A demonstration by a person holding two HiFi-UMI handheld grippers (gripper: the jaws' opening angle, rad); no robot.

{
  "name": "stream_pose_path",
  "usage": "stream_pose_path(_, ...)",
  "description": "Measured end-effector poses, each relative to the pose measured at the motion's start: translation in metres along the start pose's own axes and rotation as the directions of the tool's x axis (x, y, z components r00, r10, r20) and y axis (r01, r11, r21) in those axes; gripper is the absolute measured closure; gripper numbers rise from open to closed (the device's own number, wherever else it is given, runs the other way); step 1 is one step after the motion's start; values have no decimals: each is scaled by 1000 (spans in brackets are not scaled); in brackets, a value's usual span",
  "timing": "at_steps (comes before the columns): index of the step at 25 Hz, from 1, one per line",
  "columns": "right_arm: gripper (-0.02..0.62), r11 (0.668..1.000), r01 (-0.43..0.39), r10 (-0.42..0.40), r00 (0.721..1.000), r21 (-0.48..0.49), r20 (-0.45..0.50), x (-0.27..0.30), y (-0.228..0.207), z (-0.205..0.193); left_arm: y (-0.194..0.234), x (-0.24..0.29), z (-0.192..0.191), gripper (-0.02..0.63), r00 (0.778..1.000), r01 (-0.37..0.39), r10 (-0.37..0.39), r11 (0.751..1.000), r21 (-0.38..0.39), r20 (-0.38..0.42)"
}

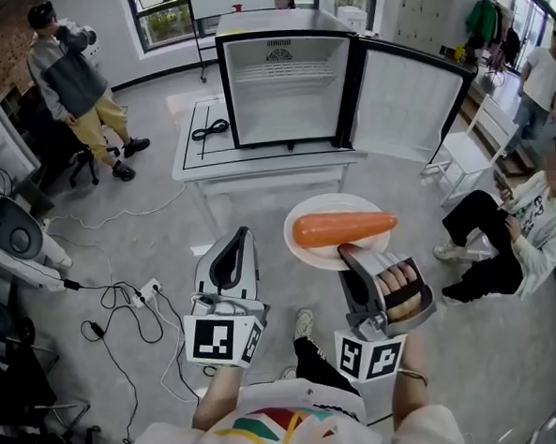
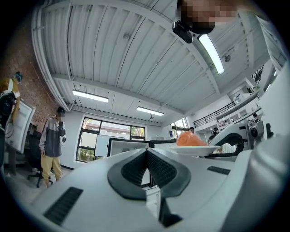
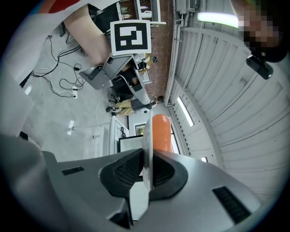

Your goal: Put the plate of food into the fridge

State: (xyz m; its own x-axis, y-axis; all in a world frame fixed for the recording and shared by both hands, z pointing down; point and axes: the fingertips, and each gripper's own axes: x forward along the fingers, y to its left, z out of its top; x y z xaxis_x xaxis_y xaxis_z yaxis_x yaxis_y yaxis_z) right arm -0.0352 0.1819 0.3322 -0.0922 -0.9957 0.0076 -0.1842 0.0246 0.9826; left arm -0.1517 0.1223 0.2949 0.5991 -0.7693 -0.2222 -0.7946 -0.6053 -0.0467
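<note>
The right tool (image 3: 147,159) pinches the near rim of a white plate (image 1: 310,253), its two jaws pressed onto the rim from either side, so the plate stands out in front of it, held level in the air above the grey floor (image 1: 147,224). An orange carrot (image 1: 344,227) lies lengthwise across the plate, its thick end to the left and its tapered end to the right. The person's right hand (image 1: 401,289) wraps the handle of that tool. The left tool (image 1: 244,233) hangs just left of the plate with its jaws pressed together on nothing, apart from the plate. Ahead, well apart from the plate, a black mini fridge (image 1: 289,98) stands on a white counter (image 1: 255,159). Its door (image 1: 411,100) is swung fully open to the right, showing a white interior with a wire shelf near the top. A coiled black cable (image 1: 209,129) lies on the counter just left of the fridge. A person in a grey top and yellow trousers (image 1: 70,84) stands at the far left, and another person (image 1: 513,230) sits at the right.
</note>
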Motion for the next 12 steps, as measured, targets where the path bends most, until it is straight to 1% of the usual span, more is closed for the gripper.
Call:
stream_pose_path(5, 568, 1000, -8, 8, 999, -8, 31, 39, 4, -14, 10, 36, -15, 600, 1000, -6, 6, 1000, -1, -1)
stream_pose_path(12, 568, 1000, -3, 3, 999, 2, 33, 107, -1, -59, 23, 112, -37, 600, 1000, -8, 8, 1000, 8, 0)
